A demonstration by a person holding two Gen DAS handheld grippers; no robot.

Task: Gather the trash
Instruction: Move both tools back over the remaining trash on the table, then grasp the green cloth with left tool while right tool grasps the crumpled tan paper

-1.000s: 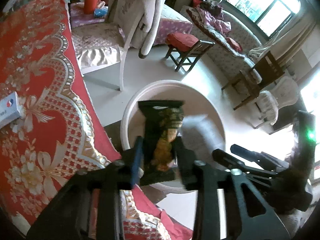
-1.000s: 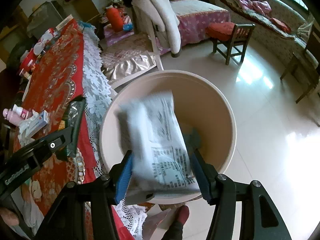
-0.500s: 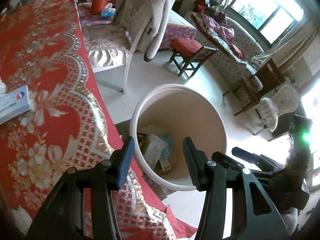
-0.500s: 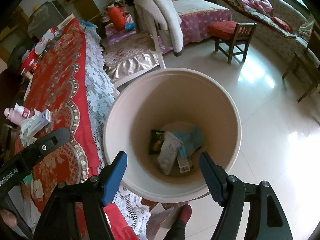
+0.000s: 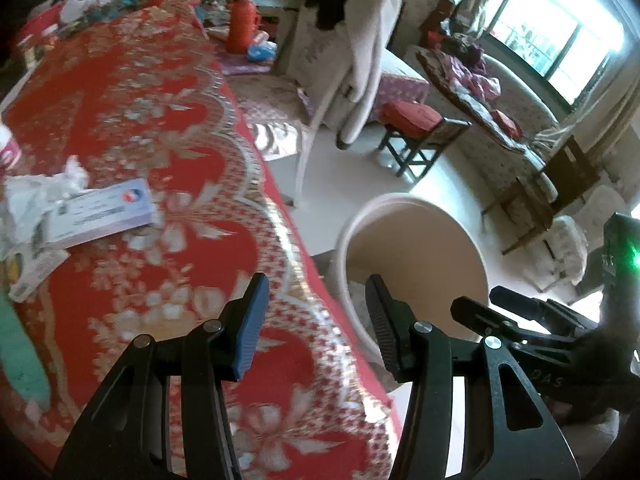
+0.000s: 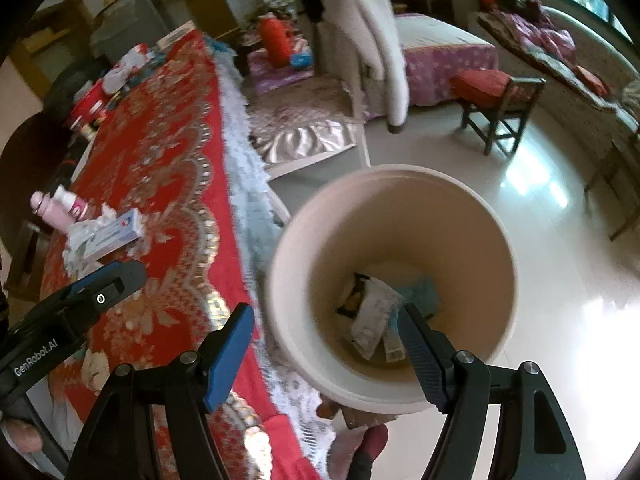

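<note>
The beige bin [image 6: 394, 280] stands on the glossy pale floor [image 6: 560, 280], just beside the table's edge, and holds 3 or so pieces of trash: a dark snack wrapper [image 6: 352, 300], a white printed wrapper [image 6: 374, 318] and something light blue [image 6: 420, 298]. The right gripper [image 6: 324, 336] hovers above the bin's near rim, fingers spread wide with nothing between them. The left gripper [image 5: 316, 318] is over the table's edge, also wide apart and empty. The table wears a red patterned cloth [image 5: 152, 128] with a white lace fringe [image 6: 240, 152] hanging close to the bin. On the cloth lie a flat white box [image 5: 100, 212] on crumpled tissue [image 5: 36, 196], near a pink bottle [image 6: 54, 210]. Beyond the bin the floor is open toward a wooden stool with a red cushion [image 6: 492, 100]; a chair draped with a pale coat [image 5: 352, 52] stands near the table's far side.
</note>
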